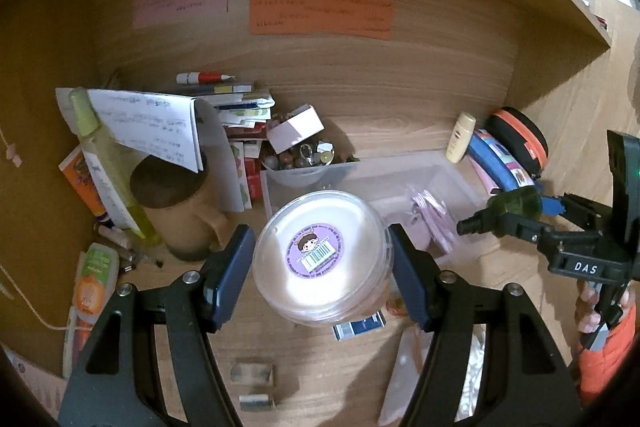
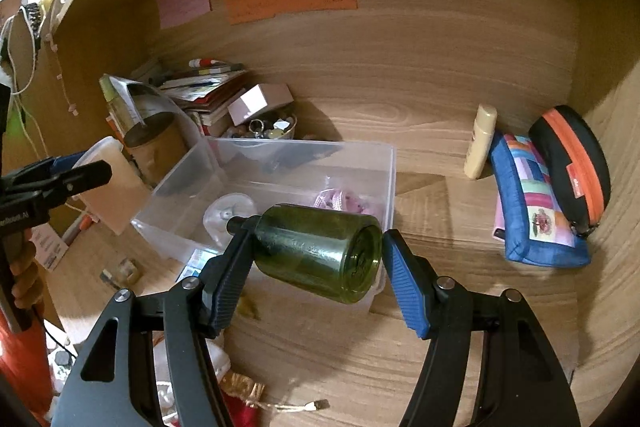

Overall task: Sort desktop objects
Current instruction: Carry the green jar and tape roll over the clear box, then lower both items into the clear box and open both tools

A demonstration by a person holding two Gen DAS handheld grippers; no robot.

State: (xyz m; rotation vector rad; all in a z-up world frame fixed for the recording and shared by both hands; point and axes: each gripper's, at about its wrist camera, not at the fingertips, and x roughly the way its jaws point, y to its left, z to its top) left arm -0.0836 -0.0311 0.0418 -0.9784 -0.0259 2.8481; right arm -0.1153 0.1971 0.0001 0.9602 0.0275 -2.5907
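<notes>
My left gripper [image 1: 320, 267] is shut on a round clear plastic jar [image 1: 320, 255] with a purple barcode sticker on its lid, held above the near-left corner of a clear plastic bin [image 1: 448, 171]. My right gripper [image 2: 316, 263] is shut on a green glass bottle [image 2: 320, 251] with a black cap, lying sideways between the fingers above the near edge of the bin [image 2: 384, 155]. The bottle also shows in the left wrist view [image 1: 516, 203], at the right. The bin holds pink items [image 2: 340, 203] and a clear round lid [image 2: 228, 211].
Wooden desk nook with sticky notes [image 1: 320, 15] on the back wall. At left: a brown mug [image 1: 176, 203], papers, books, a yellow spray bottle [image 1: 108, 163], a bowl of trinkets [image 1: 304, 155]. At right: a cream tube [image 2: 480, 143], a blue patchwork pouch [image 2: 536, 203], a black-orange case [image 2: 572, 163]. Small items lie on the near desk.
</notes>
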